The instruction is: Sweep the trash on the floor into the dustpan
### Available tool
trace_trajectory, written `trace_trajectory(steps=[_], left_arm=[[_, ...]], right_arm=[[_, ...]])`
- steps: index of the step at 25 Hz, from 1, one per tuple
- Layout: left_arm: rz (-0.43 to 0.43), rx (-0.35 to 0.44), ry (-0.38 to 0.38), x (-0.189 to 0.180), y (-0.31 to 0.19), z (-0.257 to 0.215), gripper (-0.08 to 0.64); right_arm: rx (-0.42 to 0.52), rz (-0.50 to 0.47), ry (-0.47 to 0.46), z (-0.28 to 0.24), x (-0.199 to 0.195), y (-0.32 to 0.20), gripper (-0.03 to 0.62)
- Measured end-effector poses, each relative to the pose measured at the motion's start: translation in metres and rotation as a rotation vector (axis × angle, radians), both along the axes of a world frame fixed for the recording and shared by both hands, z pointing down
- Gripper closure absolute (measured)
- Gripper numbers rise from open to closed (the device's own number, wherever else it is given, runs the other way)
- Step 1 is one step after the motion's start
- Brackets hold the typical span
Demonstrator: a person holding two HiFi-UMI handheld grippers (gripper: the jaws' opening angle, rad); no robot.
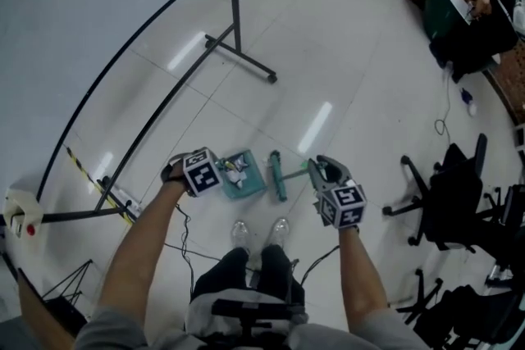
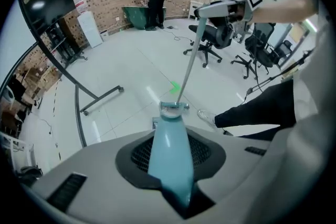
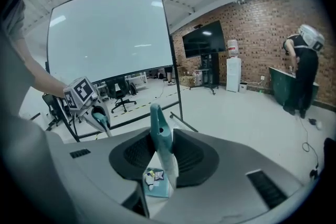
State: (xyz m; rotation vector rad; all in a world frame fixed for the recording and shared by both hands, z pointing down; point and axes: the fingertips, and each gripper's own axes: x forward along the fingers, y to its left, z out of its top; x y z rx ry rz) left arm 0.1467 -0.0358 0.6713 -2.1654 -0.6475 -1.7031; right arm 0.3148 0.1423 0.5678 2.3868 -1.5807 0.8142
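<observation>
Two light plastic tools are being held low over the pale floor (image 1: 344, 78), just beyond the person's shoes (image 1: 261, 232). The dustpan (image 1: 246, 176) is being kept on the left; whether it is resting on the floor or is slightly lifted cannot be told. Its pale blue handle (image 2: 168, 134) is being clamped by the left gripper (image 2: 170, 153), whose jaws are closed on both sides of it. The broom (image 1: 279, 176) is being kept just right of the dustpan, near it but apart. Its thin stick (image 2: 191, 55) is rising to the right gripper (image 3: 161, 155), whose jaws are being pressed on the teal upper end, just under the hanging hole (image 3: 161, 130). Several small crumpled pieces of trash (image 1: 236, 173) are already lying inside the dustpan, and no other trash is being seen on the floor around it.

Both tools are being judged as stiff and light, with smooth handles that could turn or slip between the pads. The dustpan is best taken at its handle and kept level, because the trash looks very light and loose and could roll out when the pan is being tilted. The broom is best taken on the stick, and a lower hold would probably give more control of the head.
</observation>
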Motion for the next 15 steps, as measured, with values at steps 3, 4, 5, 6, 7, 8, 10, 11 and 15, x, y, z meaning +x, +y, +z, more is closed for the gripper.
trace_trajectory(steps=[3, 4, 5, 6, 7, 8, 10, 11, 15], left_arm=[[-0.001, -0.001, 0.005, 0.001, 0.004, -0.001, 0.472], [-0.005, 0.002, 0.002, 0.000, 0.005, -0.002, 0.472], [-0.007, 0.005, 0.000, -0.002, 0.006, -0.002, 0.472], [-0.008, 0.006, -0.001, -0.003, 0.007, -0.002, 0.472], [-0.009, 0.007, 0.000, -0.004, 0.008, -0.002, 0.472], [-0.010, 0.007, 0.002, -0.005, 0.008, -0.002, 0.472], [-0.015, 0.006, 0.005, -0.006, 0.010, -0.001, 0.472], [-0.017, 0.005, 0.006, -0.008, 0.010, -0.001, 0.472], [-0.031, -0.006, 0.022, -0.012, 0.012, 0.001, 0.472]], right_arm=[[0.022, 0.011, -0.038, 0.003, -0.020, 0.001, 0.488], [0.029, 0.010, -0.043, 0.003, -0.025, 0.001, 0.488], [0.035, 0.006, -0.046, 0.002, -0.029, -0.001, 0.486], [0.042, -0.001, -0.049, 0.001, -0.034, -0.004, 0.485], [0.050, -0.012, -0.051, -0.001, -0.038, -0.008, 0.485], [0.059, -0.024, -0.056, -0.002, -0.042, -0.012, 0.485], [0.075, -0.047, -0.074, -0.005, -0.049, -0.019, 0.485], [0.080, -0.060, -0.082, -0.006, -0.053, -0.022, 0.485], [0.080, -0.131, -0.091, -0.011, -0.071, -0.034, 0.483]])
